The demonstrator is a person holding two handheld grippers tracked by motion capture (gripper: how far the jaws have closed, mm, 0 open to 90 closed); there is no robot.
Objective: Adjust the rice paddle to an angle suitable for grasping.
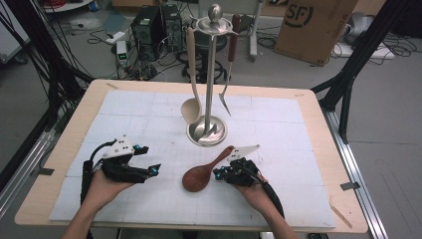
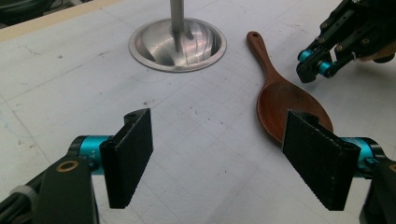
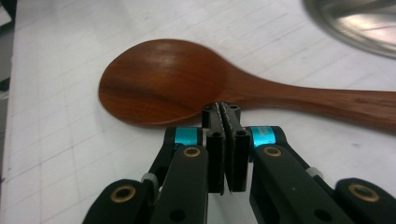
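Observation:
A dark red-brown wooden spoon [image 1: 200, 175] lies flat on the white mat, bowl toward me and handle pointing up and right toward the stand. My right gripper [image 1: 218, 174] rests just right of the bowl. In the right gripper view its jaws are pressed together with nothing between them, and the right gripper [image 3: 226, 110] has its tips at the spoon [image 3: 163, 81] where bowl meets handle. My left gripper [image 1: 152, 168] rests left of the spoon with its jaws wide apart. In the left gripper view the left gripper [image 2: 224, 156] holds nothing; the spoon [image 2: 285, 100] lies beyond its right pad [image 2: 317, 158].
A steel utensil stand [image 1: 207, 130] rises from the mat's middle, with a pale wooden spoon [image 1: 191, 107] and a dark-handled fork [image 1: 226, 99] hanging from it. Its round base [image 2: 177, 44] lies just beyond the spoon's handle. The white mat [image 1: 278, 124] covers a wooden table.

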